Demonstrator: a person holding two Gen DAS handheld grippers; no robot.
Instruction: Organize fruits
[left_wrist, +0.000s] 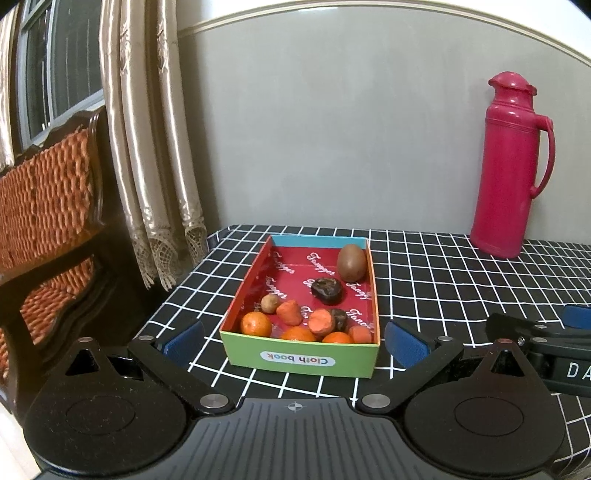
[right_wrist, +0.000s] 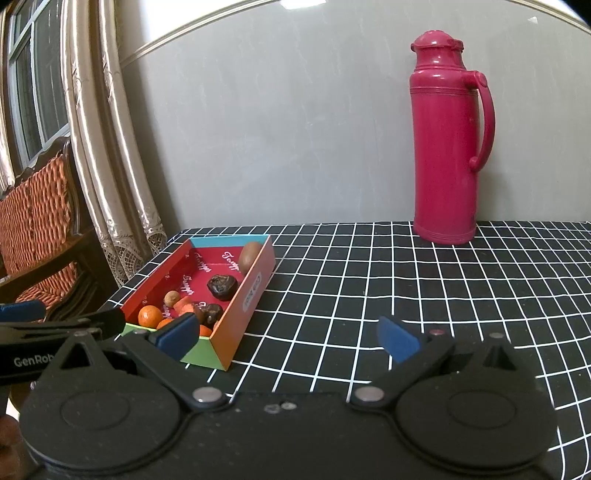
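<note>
"Cloth book" is printed upside down on the box's (left_wrist: 300, 360) green end wall.

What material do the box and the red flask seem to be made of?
Box: likely thin cardboard with a matte printed finish; its walls are flat and folded at sharp corners. Flask: probably moulded plastic, slightly glossy; soft highlights, with handle and body in one colour.

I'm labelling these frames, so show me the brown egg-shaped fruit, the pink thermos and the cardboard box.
brown egg-shaped fruit (left_wrist: 352, 262), left wrist view, middle of its body.
pink thermos (right_wrist: 443, 155), right wrist view, middle of its body.
cardboard box (left_wrist: 299, 360), left wrist view, green near wall by the label.
</note>
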